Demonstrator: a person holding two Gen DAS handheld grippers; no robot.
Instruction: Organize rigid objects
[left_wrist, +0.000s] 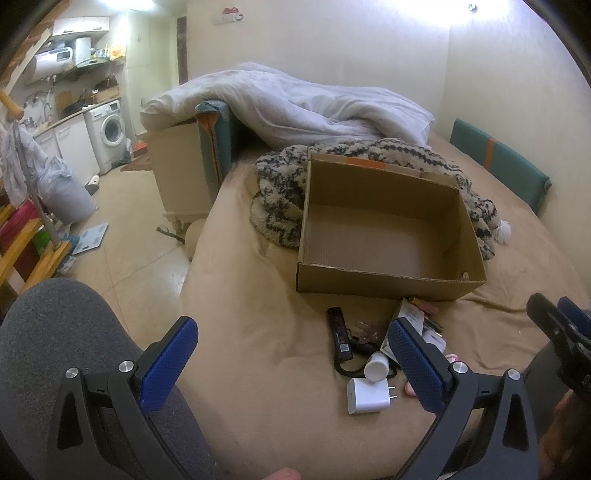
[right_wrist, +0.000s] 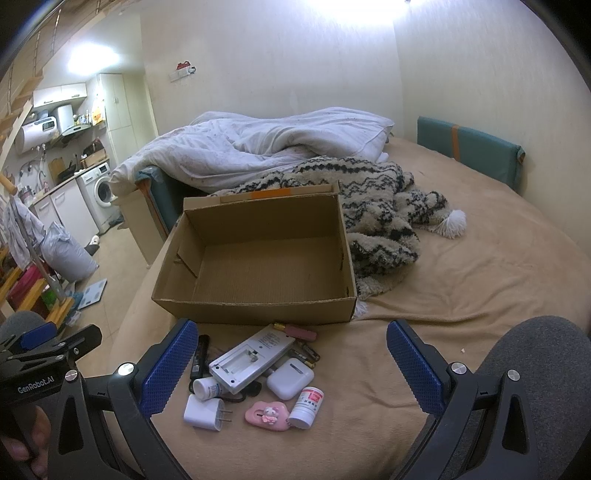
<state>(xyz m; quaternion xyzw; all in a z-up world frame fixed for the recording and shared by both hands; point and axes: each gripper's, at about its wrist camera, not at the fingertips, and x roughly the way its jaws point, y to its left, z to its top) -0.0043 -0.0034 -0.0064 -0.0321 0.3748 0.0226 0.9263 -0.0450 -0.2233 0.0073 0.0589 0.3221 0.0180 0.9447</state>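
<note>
An open, empty cardboard box (left_wrist: 388, 236) (right_wrist: 258, 258) sits on the tan bed. In front of it lies a pile of small objects: a white charger plug (left_wrist: 367, 396) (right_wrist: 203, 408), a white remote with its battery bay open (right_wrist: 249, 360), a white earbud case (right_wrist: 290, 378), a pink cartoon clip (right_wrist: 266, 414), a white pill bottle (right_wrist: 306, 406), a small white tube (right_wrist: 207, 387), a black device (left_wrist: 340, 334) and batteries (right_wrist: 306, 354). My left gripper (left_wrist: 291, 369) is open and empty, left of the pile. My right gripper (right_wrist: 291, 369) is open and empty above the pile.
A patterned knit blanket (right_wrist: 373, 206) lies behind and right of the box, with a white duvet (right_wrist: 266, 147) beyond. A green cushion (right_wrist: 469, 151) leans on the right wall. The bed edge drops to the floor (left_wrist: 140, 240) on the left. Grey-clad knees (left_wrist: 66, 332) (right_wrist: 535, 369) flank the grippers.
</note>
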